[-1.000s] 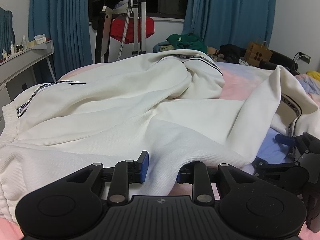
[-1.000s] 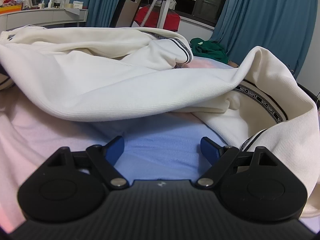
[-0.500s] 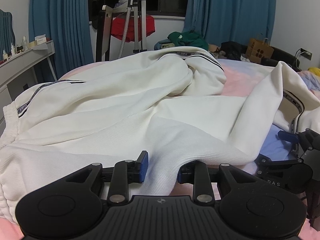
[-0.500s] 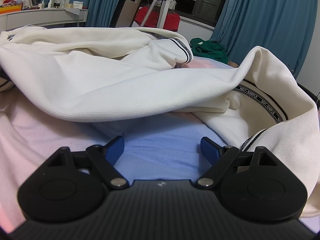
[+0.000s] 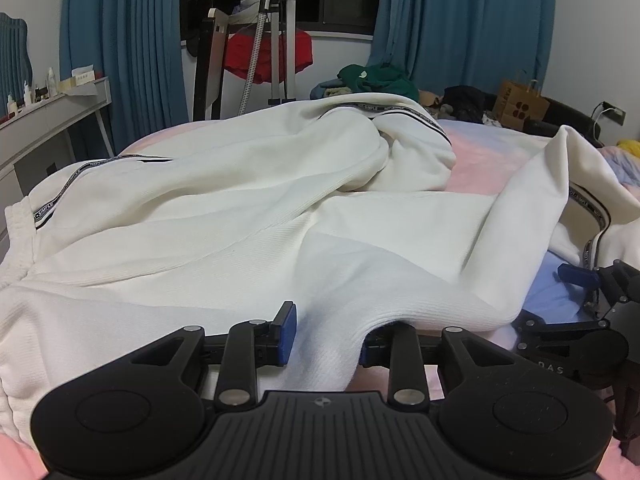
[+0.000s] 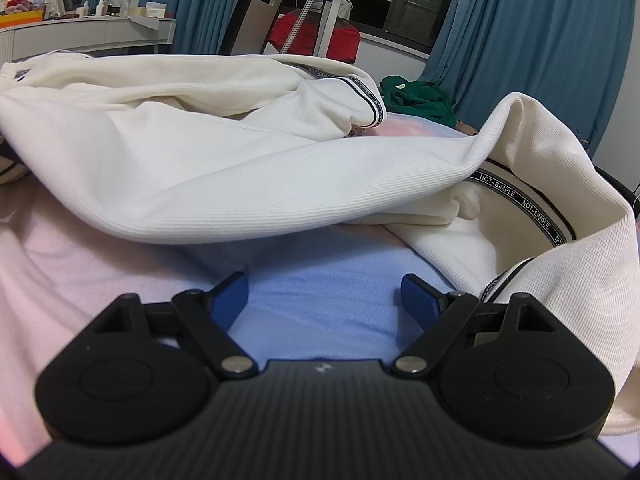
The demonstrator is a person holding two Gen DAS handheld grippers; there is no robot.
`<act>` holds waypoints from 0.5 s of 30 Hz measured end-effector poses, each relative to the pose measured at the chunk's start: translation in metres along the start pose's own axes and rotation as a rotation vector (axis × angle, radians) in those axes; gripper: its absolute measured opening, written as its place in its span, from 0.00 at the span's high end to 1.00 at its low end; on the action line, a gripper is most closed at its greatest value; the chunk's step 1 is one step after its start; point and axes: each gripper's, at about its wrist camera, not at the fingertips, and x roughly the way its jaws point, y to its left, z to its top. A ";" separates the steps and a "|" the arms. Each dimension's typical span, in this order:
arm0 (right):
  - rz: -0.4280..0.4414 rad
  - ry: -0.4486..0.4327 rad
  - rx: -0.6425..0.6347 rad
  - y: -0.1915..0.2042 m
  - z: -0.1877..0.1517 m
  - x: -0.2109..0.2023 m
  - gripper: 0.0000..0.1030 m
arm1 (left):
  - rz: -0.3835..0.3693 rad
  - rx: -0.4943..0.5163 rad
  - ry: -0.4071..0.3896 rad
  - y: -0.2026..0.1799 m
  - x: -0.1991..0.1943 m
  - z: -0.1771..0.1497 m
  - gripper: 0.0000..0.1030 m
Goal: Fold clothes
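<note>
Currently a fold of white garment [image 5: 248, 216] is pinched by left tongs [image 5: 326, 334]; right tongs [image 6: 324, 300] are held spread over the bed [image 6: 320, 312].

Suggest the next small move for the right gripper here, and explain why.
Probably ease the right gripper forward and close on the white garment's folded edge just ahead. Its fingers stand open over bare blue bedsheet and hold nothing, while the left gripper already pinches a bunch of the same garment, so a fold likely needs a second grip.
</note>
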 end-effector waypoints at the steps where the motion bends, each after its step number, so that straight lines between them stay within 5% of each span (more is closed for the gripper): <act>1: -0.004 -0.001 -0.004 0.001 0.000 0.000 0.17 | -0.002 -0.004 -0.002 0.001 0.000 0.000 0.68; 10: -0.070 -0.007 -0.076 0.013 0.005 -0.003 0.17 | -0.025 -0.028 -0.017 0.011 0.004 0.003 0.70; 12: -0.091 -0.004 -0.099 0.015 0.008 -0.004 0.08 | -0.028 -0.025 -0.019 0.011 0.005 0.003 0.72; 15: -0.116 0.000 -0.124 0.018 0.013 -0.006 0.08 | -0.031 -0.035 -0.022 0.012 0.004 0.005 0.75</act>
